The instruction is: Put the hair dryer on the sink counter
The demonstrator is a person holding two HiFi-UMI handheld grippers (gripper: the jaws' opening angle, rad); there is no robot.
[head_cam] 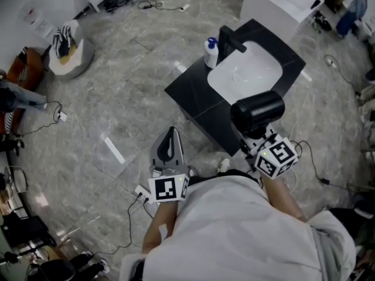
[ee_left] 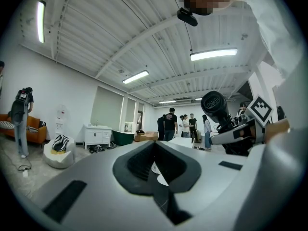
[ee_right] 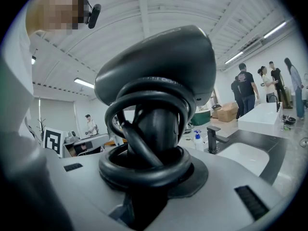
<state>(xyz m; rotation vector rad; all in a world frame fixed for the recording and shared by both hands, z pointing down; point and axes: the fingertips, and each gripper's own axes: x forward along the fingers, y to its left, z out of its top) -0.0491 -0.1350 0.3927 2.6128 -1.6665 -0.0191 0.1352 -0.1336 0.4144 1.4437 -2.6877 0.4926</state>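
My right gripper is shut on the handle of a black hair dryer. It holds the dryer upright above the near right corner of the black sink counter. In the right gripper view the dryer fills the middle, with its cord coiled round the handle between the jaws of that gripper. The counter carries a white basin, a black faucet and a soap bottle. My left gripper hangs shut and empty over the floor, left of the counter; its own view shows this gripper holding nothing.
A white vanity stands beyond the counter at the top right. A white pouf sits on the floor at the upper left. Cables and a power strip lie near my feet. Several people stand far across the room.
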